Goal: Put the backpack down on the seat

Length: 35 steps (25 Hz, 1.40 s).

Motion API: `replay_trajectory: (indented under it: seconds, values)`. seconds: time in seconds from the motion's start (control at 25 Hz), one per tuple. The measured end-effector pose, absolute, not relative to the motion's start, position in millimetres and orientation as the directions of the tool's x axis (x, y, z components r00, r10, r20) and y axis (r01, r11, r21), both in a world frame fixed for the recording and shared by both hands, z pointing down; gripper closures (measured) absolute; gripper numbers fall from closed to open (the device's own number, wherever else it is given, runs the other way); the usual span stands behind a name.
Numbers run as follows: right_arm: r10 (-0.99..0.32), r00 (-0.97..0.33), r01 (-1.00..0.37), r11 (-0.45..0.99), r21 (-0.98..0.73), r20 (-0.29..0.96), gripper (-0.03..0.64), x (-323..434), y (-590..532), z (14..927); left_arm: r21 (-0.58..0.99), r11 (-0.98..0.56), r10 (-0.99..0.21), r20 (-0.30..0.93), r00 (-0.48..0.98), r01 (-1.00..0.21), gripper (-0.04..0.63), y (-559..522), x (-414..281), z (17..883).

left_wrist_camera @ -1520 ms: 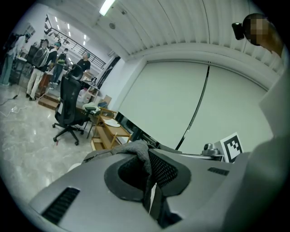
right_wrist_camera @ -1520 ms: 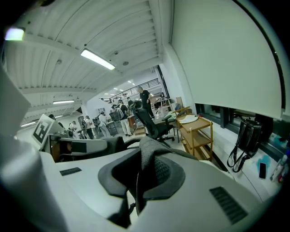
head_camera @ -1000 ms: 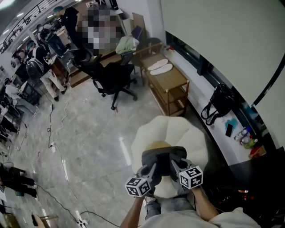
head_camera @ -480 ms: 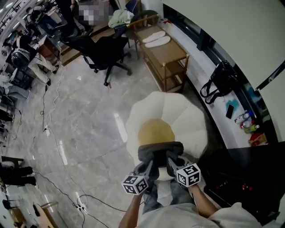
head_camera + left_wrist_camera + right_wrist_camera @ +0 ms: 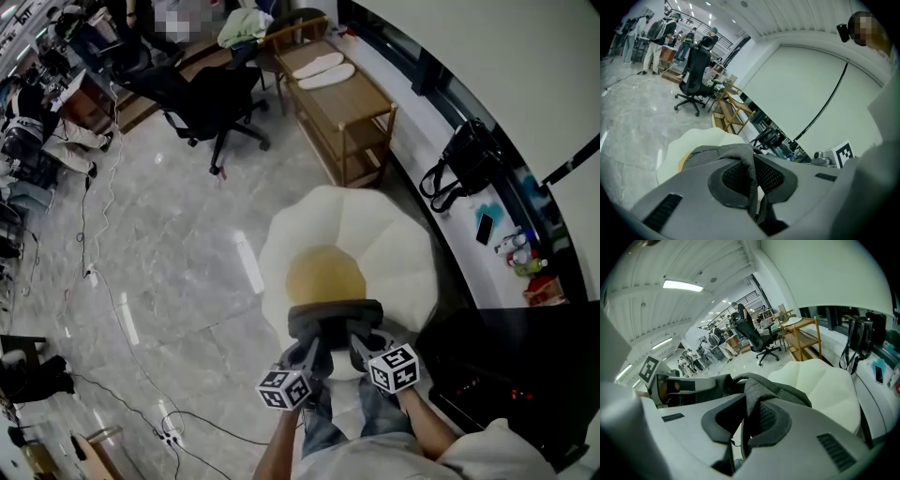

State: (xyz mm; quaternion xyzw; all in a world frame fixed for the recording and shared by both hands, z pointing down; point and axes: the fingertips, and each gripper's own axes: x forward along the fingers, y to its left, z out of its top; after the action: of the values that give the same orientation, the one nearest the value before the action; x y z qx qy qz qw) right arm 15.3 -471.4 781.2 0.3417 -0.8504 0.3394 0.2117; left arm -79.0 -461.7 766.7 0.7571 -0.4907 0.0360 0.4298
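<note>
The grey backpack [image 5: 334, 320] hangs over the near edge of the cream, flower-shaped seat [image 5: 394, 246], just below its yellow centre. My left gripper [image 5: 314, 352] and right gripper [image 5: 360, 347] sit side by side, each shut on a fold of the backpack's top fabric. In the left gripper view the grey cloth [image 5: 740, 161] is pinched between the dark pads, with the seat [image 5: 691, 138] behind it. Grey fabric [image 5: 764, 390] is likewise clamped in the right gripper view, and the seat [image 5: 825, 380] lies beyond it. The backpack's lower part is hidden under my arms.
A wooden shelf cart [image 5: 343, 92] stands beyond the seat, with a black office chair [image 5: 211, 94] to its left. A black bag [image 5: 466, 157] and small items lie on the white ledge at the right. Cables [image 5: 101, 289] run across the marble floor. People stand at desks far left.
Both grippers have come down with the backpack towards the seat's near edge. The seat's yellow centre, mostly covered before, now shows above the backpack.
</note>
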Motion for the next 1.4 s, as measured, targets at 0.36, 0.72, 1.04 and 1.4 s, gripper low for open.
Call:
replay_trajectory:
  seconds: [0.36,0.72,1.04,1.4]
  values:
    - [-0.464,-0.677,-0.723,0.564,-0.399,0.571,0.566,6,-542,787,0.583,-0.185,-0.729,0.459,0.508,-0.791,0.541,-529,-89,773]
    - [-0.489,-0.662,-0.738,0.557,-0.381,0.568,0.566,-2,-624,816,0.565,-0.193,-0.739,0.454,0.498,-0.802,0.541,-601,-97,802]
    - [-0.448,-0.643,-0.754,0.515,-0.408,0.622,0.565,4,-656,893,0.573,-0.159,-0.706,0.503,0.498,-0.804,0.541,-629,-92,876]
    - [-0.472,-0.6,-0.785,0.504,-0.36,0.646,0.539,20,-672,921,0.554,-0.187,-0.696,0.508,0.507,-0.811,0.536,-645,-80,897]
